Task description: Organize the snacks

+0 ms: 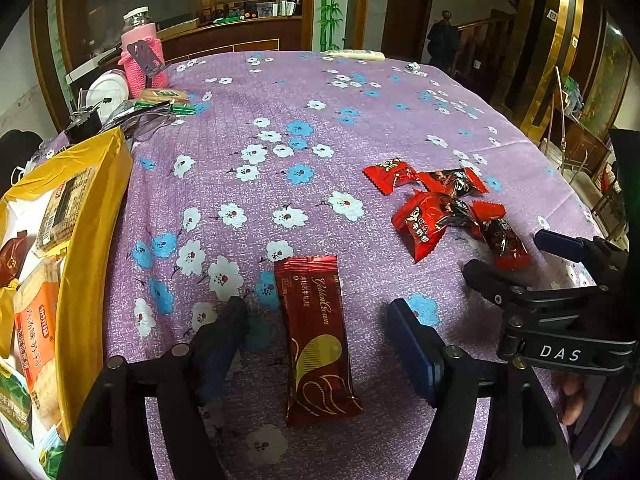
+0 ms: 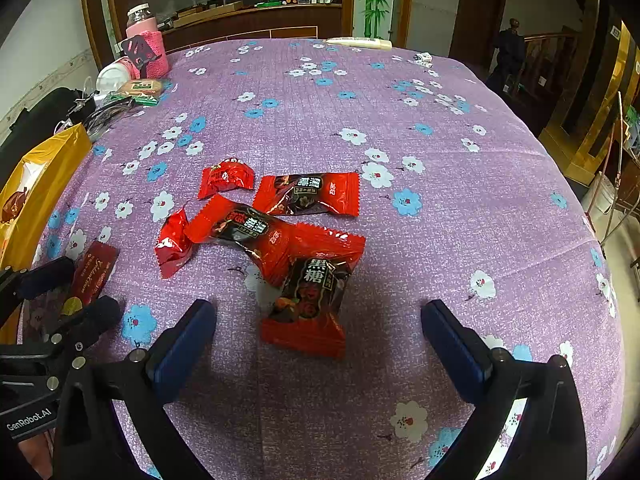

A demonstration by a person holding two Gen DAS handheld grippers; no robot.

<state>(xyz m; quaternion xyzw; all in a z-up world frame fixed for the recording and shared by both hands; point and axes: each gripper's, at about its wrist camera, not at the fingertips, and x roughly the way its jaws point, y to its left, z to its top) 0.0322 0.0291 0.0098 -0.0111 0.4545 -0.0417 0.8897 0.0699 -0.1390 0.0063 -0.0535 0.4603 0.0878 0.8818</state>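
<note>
A dark red Golden Crown wafer bar [image 1: 316, 340] lies on the purple floral tablecloth between the open fingers of my left gripper [image 1: 318, 328]; it also shows in the right wrist view [image 2: 94, 272]. Several red candy packets [image 2: 276, 232] lie in a loose pile; the nearest brown-sugar packet [image 2: 308, 304] sits between the open fingers of my right gripper [image 2: 318, 320]. The pile also shows in the left wrist view [image 1: 444, 212], with the right gripper [image 1: 516, 256] beside it. A yellow box [image 1: 92, 240] holding several snacks stands at the left.
A pink-sleeved jar [image 2: 144, 40], a white lid [image 2: 114, 74] and a wrapped biscuit [image 2: 144, 88] crowd the far left corner. A white tube [image 2: 358, 43] lies at the table's far edge [image 2: 500, 92]. Chairs and a wooden staircase stand at the right.
</note>
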